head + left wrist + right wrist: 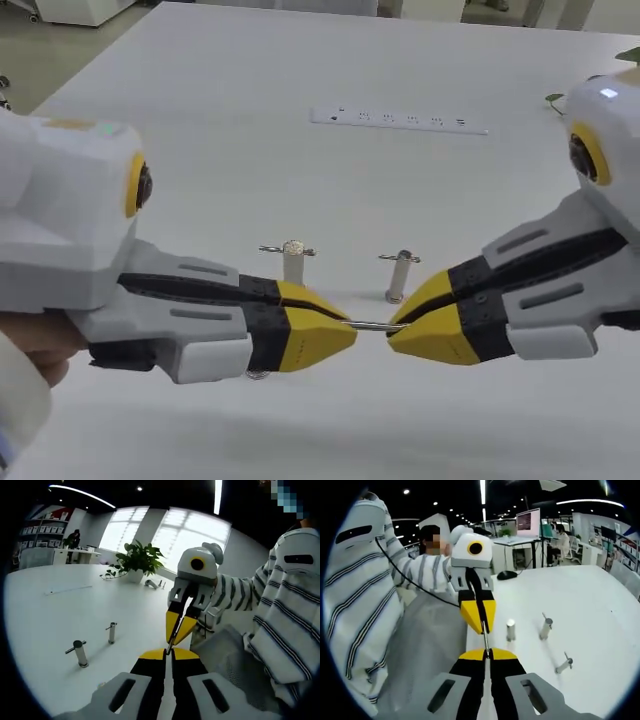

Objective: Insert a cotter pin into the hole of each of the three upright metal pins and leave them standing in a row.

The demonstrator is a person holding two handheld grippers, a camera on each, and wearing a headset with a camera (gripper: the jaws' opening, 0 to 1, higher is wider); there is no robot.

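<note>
A thin cotter pin (pixel 375 325) hangs level above the white table, bridging my two grippers. My left gripper (pixel 347 331) is shut on its left end and my right gripper (pixel 393 336) is shut on its right end; the yellow tips almost meet. Behind them stand two upright metal pins (pixel 293 262) (pixel 400 276), each with a cotter pin through its top. A third, bare metal pin (pixel 510 629) stands beside the left gripper (pixel 482 625); from the head its base (pixel 258 375) peeks out under that gripper. The cotter pin (pixel 170 642) (pixel 485 636) runs straight ahead from each gripper's own jaws.
A white power strip (pixel 400 120) lies far back on the table (pixel 200 150). A potted plant (pixel 141 560) stands at the far table edge. A person in a striped top (pixel 290 610) is close behind the grippers.
</note>
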